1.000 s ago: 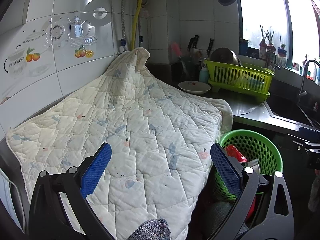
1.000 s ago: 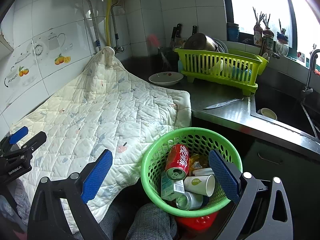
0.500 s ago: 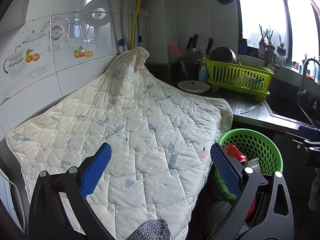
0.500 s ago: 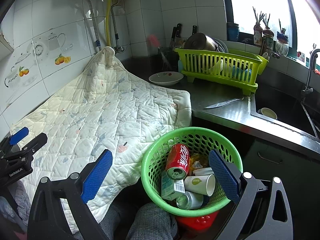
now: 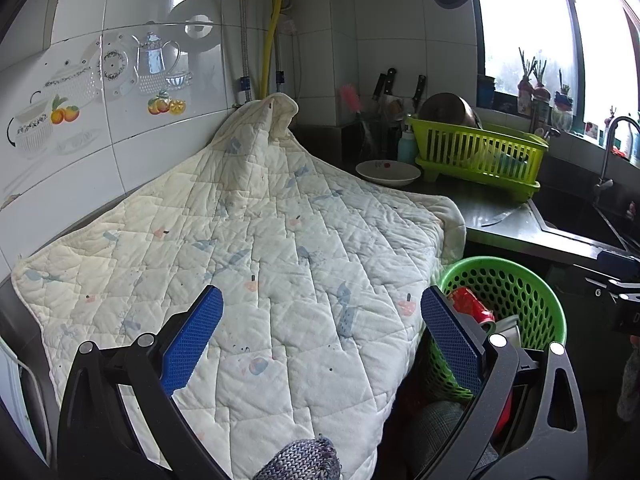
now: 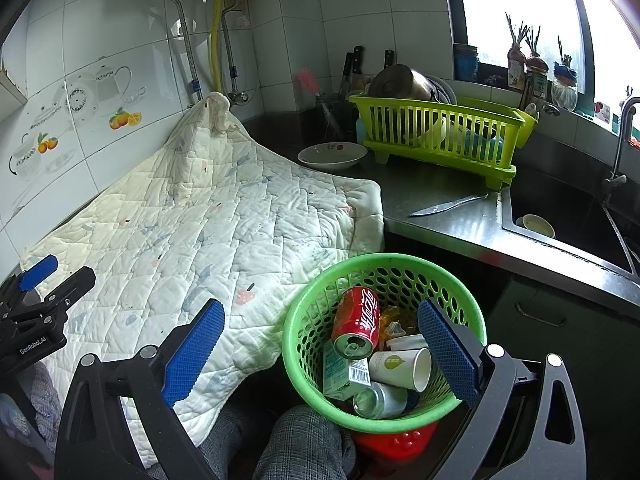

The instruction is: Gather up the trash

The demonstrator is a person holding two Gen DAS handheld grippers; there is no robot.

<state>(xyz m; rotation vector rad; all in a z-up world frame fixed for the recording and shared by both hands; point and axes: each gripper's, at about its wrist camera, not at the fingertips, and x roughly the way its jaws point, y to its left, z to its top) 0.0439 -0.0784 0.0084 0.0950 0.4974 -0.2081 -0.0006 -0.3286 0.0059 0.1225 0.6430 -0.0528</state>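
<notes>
white tiled wall [image 5: 360, 40], steel counter [image 6: 452, 216], bright window [image 6: 512, 4].

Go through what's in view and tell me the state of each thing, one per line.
Left gripper: jaws open, empty.
Right gripper: jaws open, empty.
Green basket: upright, holding trash.
Red can: opened, tilted in the basket.
Paper cup: on its side in the basket.
Quilt: spread over the counter, edge hanging off.
Knife: flat on the counter.
Bowl: upright beside the dish rack.
</notes>
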